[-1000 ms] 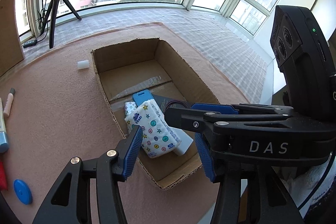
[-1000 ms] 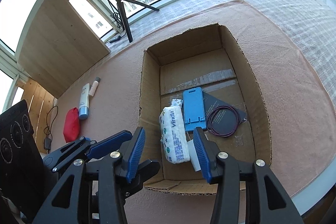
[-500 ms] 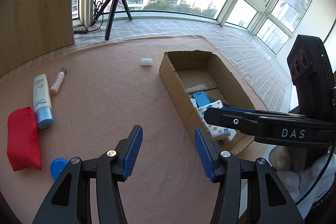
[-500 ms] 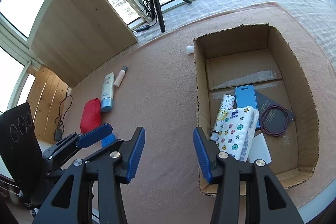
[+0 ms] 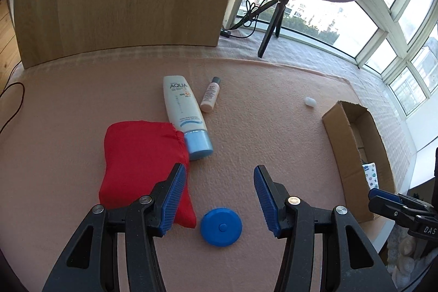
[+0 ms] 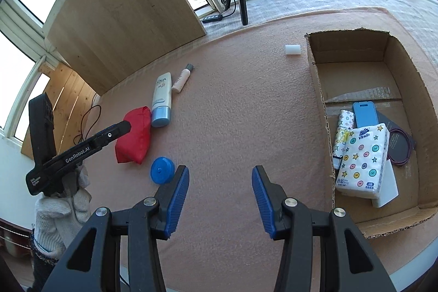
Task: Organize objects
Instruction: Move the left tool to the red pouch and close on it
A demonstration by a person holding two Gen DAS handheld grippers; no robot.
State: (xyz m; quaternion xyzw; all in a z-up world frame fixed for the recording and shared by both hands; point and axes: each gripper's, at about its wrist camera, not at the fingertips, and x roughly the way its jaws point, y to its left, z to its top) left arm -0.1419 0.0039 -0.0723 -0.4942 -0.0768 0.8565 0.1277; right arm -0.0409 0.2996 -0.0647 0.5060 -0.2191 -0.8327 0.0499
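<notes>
Cardboard box (image 6: pixel 317 89) at right of right-wrist frame: holds tissue pack (image 6: pixel 362 159), blue phone stand (image 6: pixel 365 114), purple cable loop (image 6: pixel 402 147). Red pouch (image 5: pixel 139 155), sunscreen tube (image 5: pixel 182 111), blue disc (image 5: pixel 221 227) on tabletop (image 5: pixel 260 127), frame centre-left. Left tongs (image 5: pixel 219 199), right tongs (image 6: pixel 220 200) released, empty.

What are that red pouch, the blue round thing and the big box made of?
The red pouch looks like thin matte fabric: it is creased, with a gathered seam at one end. The blue round thing seems to be smooth hard plastic, evenly coloured with a moulded centre button. The box is plain brown corrugated cardboard, with ragged cut edges.
</notes>
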